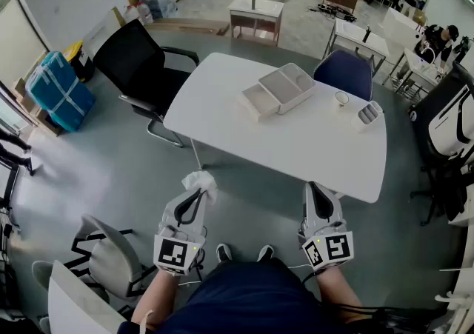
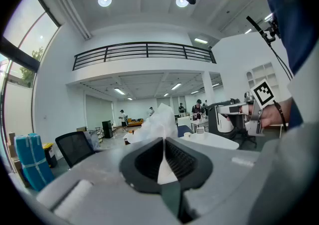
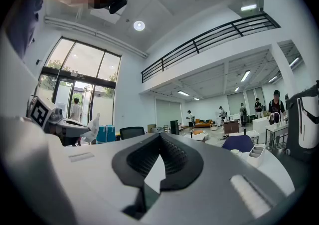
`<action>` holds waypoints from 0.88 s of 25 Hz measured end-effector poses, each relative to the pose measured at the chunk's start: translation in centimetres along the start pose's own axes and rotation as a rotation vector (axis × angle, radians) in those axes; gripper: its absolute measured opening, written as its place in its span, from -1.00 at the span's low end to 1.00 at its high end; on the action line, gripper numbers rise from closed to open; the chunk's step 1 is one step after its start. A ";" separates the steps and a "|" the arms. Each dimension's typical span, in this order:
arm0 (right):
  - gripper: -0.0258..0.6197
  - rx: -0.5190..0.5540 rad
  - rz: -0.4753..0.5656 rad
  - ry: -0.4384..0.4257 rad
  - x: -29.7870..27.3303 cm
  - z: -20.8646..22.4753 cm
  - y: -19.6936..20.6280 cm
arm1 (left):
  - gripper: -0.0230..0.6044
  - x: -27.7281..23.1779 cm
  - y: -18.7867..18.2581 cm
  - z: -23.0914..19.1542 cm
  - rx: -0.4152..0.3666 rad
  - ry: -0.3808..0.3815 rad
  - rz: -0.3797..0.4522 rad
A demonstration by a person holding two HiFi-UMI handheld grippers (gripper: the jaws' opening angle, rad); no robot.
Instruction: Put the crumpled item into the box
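Observation:
The crumpled white paper [image 1: 201, 183] sticks out of my left gripper [image 1: 197, 192], which is shut on it and held in the air short of the table's near edge. In the left gripper view the paper [image 2: 158, 119] rises from between the closed jaws of the left gripper [image 2: 163, 140]. The open white box [image 1: 289, 87], with its lid lying beside it, sits on the white table [image 1: 222, 110] toward the far side. My right gripper [image 1: 312, 187] hovers near the table's front edge; in its own view the right gripper [image 3: 159, 137] is shut with nothing in it.
A small cup [image 1: 341, 98] and a white organiser [image 1: 368, 114] stand at the table's right end. A black chair [image 1: 137, 66] is at the table's left, a blue chair [image 1: 344, 73] behind it, a grey chair [image 1: 104, 251] by my left side. A blue bundle [image 1: 61, 92] lies far left.

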State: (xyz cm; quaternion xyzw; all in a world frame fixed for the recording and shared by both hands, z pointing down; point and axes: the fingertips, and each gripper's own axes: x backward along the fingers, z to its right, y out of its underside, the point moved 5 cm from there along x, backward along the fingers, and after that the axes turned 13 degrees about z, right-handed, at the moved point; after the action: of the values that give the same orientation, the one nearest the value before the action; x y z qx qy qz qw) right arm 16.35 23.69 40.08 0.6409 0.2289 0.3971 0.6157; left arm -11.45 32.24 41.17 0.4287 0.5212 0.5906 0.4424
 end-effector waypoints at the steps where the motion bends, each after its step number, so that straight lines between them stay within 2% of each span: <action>1: -0.92 -0.002 0.000 0.002 0.1 0.2 0.0 | -0.88 -0.1 0.0 0.1 -0.012 0.003 -0.007; 8: -0.92 -0.026 0.010 0.005 0.6 1.4 0.2 | -0.88 -0.8 0.1 0.9 -0.002 -0.011 0.001; 13: -0.92 -0.041 0.009 -0.008 1.4 4.0 0.2 | -0.88 -1.9 -0.1 2.7 -0.007 -0.042 0.000; 22: -0.92 -0.086 -0.031 -0.071 1.0 6.6 1.1 | -0.88 -2.0 0.0 4.7 -0.018 -0.113 -0.020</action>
State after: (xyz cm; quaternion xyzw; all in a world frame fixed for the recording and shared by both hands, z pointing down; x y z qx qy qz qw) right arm 21.91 20.28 41.90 0.6238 0.1998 0.3741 0.6566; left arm -6.44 31.40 41.46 0.4524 0.4942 0.5655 0.4809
